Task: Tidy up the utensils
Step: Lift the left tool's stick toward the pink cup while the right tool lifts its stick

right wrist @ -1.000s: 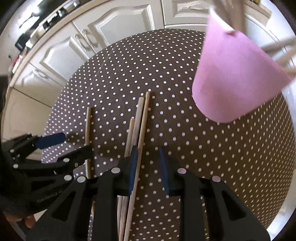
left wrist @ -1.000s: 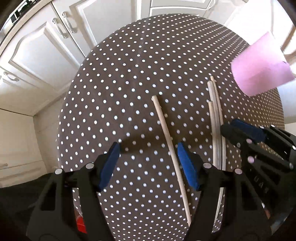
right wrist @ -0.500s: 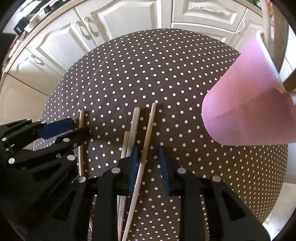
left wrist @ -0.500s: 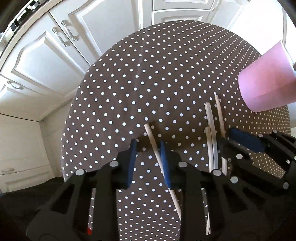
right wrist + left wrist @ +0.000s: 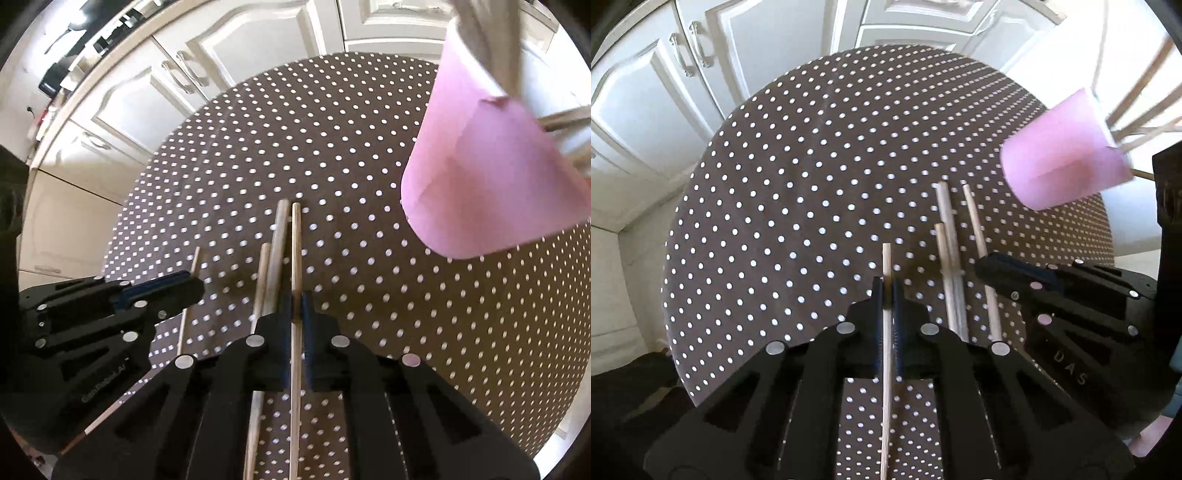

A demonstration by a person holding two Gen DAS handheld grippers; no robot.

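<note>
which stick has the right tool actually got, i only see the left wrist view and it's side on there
Observer: The right tool is shut on the outer stick, the one nearest the pink cup.
Operator: are the two next to it caught in the grip as well
Observer: No. The two loose sticks lie just left of that tool, outside its grip.
Operator: what's up past the cabinets on the left, my view cuts off there
Observer: A worktop runs above the cabinets, with several dark items on it, too blurred to name.
</note>
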